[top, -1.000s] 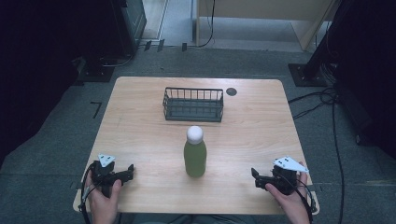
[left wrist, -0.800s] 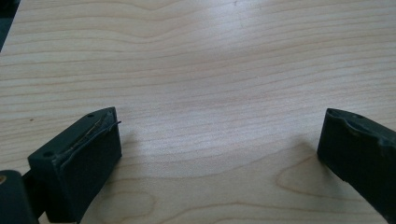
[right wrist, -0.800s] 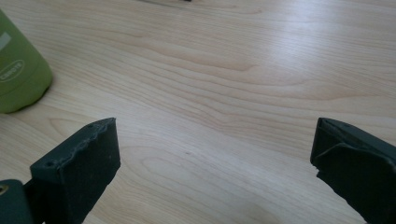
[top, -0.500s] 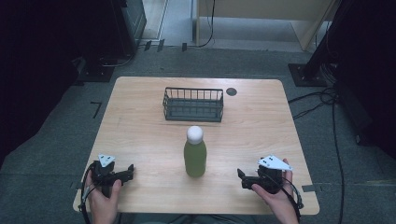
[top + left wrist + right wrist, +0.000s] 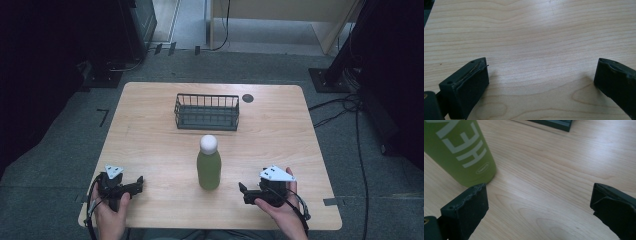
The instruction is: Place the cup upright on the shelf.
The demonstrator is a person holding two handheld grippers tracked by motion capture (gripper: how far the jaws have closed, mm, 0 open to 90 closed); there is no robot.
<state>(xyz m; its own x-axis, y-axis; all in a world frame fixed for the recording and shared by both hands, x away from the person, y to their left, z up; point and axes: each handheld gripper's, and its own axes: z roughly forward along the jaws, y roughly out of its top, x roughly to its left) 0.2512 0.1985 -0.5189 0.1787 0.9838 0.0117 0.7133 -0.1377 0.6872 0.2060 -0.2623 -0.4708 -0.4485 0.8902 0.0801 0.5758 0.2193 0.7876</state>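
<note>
Light wood table (image 5: 150, 140), rounded corners, on grey floor. Dark wire basket (image 5: 207, 111) sits toward the far edge, centre; its corner also at top of right gripper view (image 5: 554, 123). Small dark round disc (image 5: 248, 98) just right of the basket, apart from it.

Green bottle (image 5: 209, 167) with white round cap (image 5: 208, 143) stands upright mid-table, nearer the person than the basket, well apart from it. Right gripper view: bottle (image 5: 459, 147) at upper left, large white letters running along its side, partly cut off, can't read the word; small white oval logo low on the body, text too small to read.

Left gripper (image 5: 136, 184) near the front left corner, held by left hand (image 5: 111, 212); jaws spread wide over bare wood in left gripper view (image 5: 541, 82), nothing between them. Right gripper (image 5: 244, 191) front right, held by right hand (image 5: 282, 215), near the bottle but not touching; jaws wide apart (image 5: 539, 202), empty, left jaw just beside the bottle base.
</note>
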